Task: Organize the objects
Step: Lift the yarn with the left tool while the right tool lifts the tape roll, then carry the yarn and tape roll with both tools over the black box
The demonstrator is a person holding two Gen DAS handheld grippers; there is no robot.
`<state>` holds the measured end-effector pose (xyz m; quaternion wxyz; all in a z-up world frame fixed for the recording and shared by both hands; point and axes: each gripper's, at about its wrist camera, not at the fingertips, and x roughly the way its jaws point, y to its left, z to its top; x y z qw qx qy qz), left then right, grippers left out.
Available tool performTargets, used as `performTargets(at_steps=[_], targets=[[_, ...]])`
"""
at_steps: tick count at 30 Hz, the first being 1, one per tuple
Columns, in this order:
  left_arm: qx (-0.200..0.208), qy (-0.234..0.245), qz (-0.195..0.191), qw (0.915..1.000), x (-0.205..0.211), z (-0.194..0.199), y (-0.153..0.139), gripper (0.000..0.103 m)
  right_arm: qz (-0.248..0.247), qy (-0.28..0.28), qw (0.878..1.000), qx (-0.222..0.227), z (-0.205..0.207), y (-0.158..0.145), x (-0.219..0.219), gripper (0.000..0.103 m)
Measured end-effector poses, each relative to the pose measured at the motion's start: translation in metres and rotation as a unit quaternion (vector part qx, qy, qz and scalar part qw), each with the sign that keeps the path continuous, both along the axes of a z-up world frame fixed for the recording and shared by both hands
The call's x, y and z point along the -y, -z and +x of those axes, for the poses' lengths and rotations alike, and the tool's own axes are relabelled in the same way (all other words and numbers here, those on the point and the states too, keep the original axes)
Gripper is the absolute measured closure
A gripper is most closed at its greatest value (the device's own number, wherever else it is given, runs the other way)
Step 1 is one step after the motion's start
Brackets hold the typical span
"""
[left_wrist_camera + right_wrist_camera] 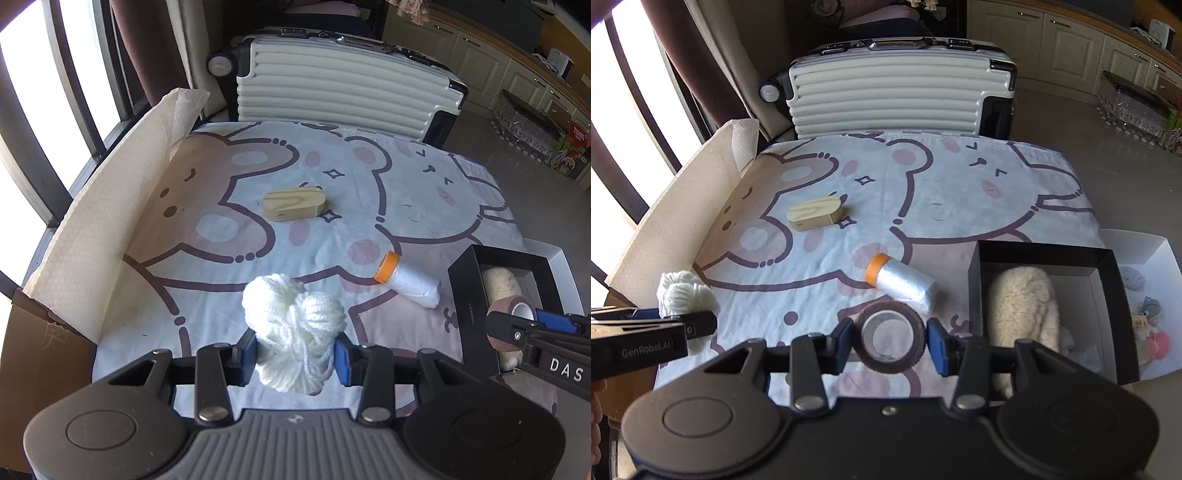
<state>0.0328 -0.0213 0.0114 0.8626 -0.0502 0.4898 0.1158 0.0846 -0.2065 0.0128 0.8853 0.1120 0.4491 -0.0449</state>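
Note:
My left gripper (295,354) is shut on a ball of white yarn (295,325), held above the cartoon-print cloth (207,258). My right gripper (891,341) is shut on a brown tape roll (891,338), lifted over the cloth near the black box (979,280). A fluffy cream item (1023,314) lies inside that box. On the cloth rest a wooden block (294,204) and a white roll with an orange cap (410,280). The yarn (685,295) and left gripper show at the left of the right wrist view.
A white ribbed suitcase (343,96) stands behind the table. A cardboard wall lined with paper (110,221) borders the left side. A white tray (1145,254) with small trinkets sits right of the black box. Cabinets and packaged goods lie at the far right.

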Motion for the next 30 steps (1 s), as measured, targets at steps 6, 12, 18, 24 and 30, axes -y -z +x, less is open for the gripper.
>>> performTargets(at_steps=[6,12,18,24,30], targets=[[0.003,0.028,0.0,0.9996,0.028,0.007,0.0,0.061,-0.003,0.026,1.0,-0.001,-0.014,0.0,0.026,0.059],[0.003,0.053,-0.003,0.9986,0.058,0.015,0.001,0.061,-0.006,0.053,0.999,-0.001,-0.031,0.001,0.053,0.059],[0.004,0.083,-0.005,0.9966,0.092,0.021,0.002,0.06,-0.007,0.082,0.997,0.0,-0.049,0.001,0.082,0.059],[0.005,0.106,-0.011,0.9943,0.121,0.027,0.004,0.061,-0.006,0.108,0.994,0.002,-0.067,0.003,0.108,0.059],[0.007,0.133,-0.011,0.991,0.153,0.032,0.006,0.061,-0.003,0.131,0.991,0.003,-0.079,0.008,0.132,0.059]])
